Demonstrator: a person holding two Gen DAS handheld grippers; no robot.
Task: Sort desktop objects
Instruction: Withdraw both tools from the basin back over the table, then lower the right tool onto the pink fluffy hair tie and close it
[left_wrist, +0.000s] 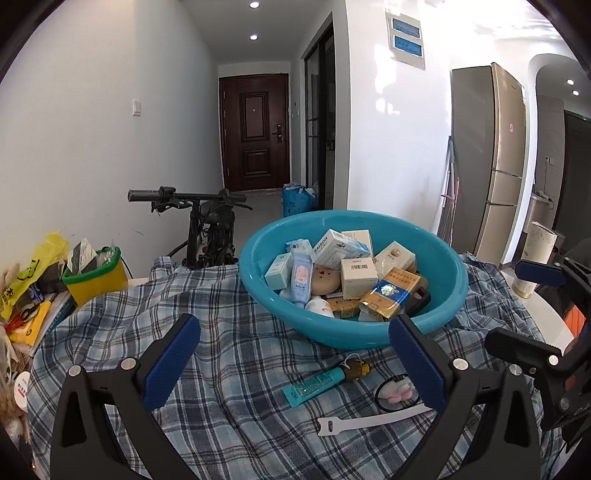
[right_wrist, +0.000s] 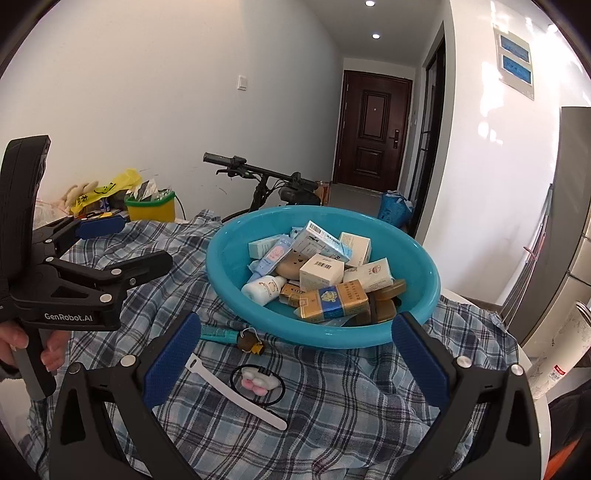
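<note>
Plaid cloth (left_wrist: 229, 354) bears a basin (left_wrist: 436, 258) with a seemingly "RAISON" box (left_wrist: 330, 245); both hand-held grippers gape wide, empty.

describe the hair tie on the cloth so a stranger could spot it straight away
Start at the big turquoise basin on the plaid cloth. Just in front of it lie four small things. The hair tie is the thin black loop with a white and pink fluffy charm, lying against the flat white strap, nearer than the teal tube.

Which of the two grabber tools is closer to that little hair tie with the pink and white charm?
Probably the right gripper: the hair tie lies between its open fingers. The left gripper, also open, has it beside its right finger.
</note>
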